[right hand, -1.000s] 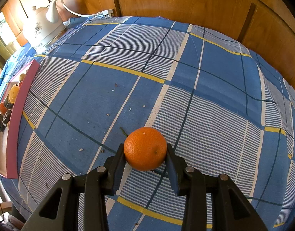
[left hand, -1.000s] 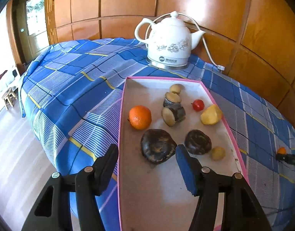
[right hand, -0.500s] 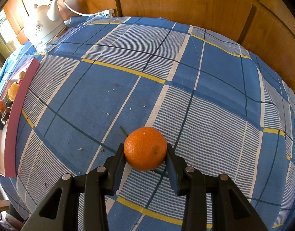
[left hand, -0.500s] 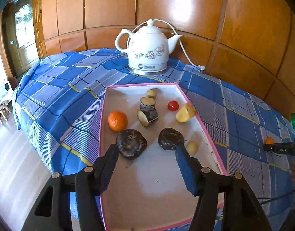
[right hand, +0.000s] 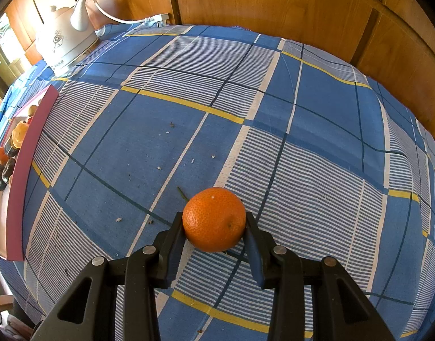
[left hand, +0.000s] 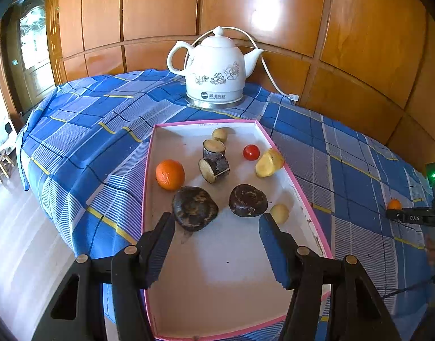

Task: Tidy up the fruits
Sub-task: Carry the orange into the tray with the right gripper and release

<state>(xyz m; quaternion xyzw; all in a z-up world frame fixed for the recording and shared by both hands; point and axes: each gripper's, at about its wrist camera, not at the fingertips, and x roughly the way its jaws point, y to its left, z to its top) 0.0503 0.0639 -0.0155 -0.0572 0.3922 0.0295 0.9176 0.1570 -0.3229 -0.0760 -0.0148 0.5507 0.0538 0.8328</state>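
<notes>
My right gripper (right hand: 214, 227) is shut on an orange mandarin (right hand: 214, 218), held just above the blue checked tablecloth. In the left wrist view it shows far right (left hand: 394, 204). My left gripper (left hand: 216, 244) is open and empty above the near part of a pink-rimmed white tray (left hand: 217, 278). In the tray lie another mandarin (left hand: 170, 174), two dark round pieces (left hand: 194, 208), two cut log-like pieces (left hand: 213, 166), a small red fruit (left hand: 251, 152), a yellow piece (left hand: 268, 166) and two small pale fruits (left hand: 279, 213).
A white ceramic kettle (left hand: 214, 71) with a cord stands behind the tray against the wooden wall. It also shows in the right wrist view (right hand: 65, 42). The tray's pink edge (right hand: 27, 156) lies at the left. The table edge drops to the floor on the left.
My left gripper has pulled back and risen, so more of the tray and kettle show. My right gripper has kept hold of the mandarin and barely moved.
</notes>
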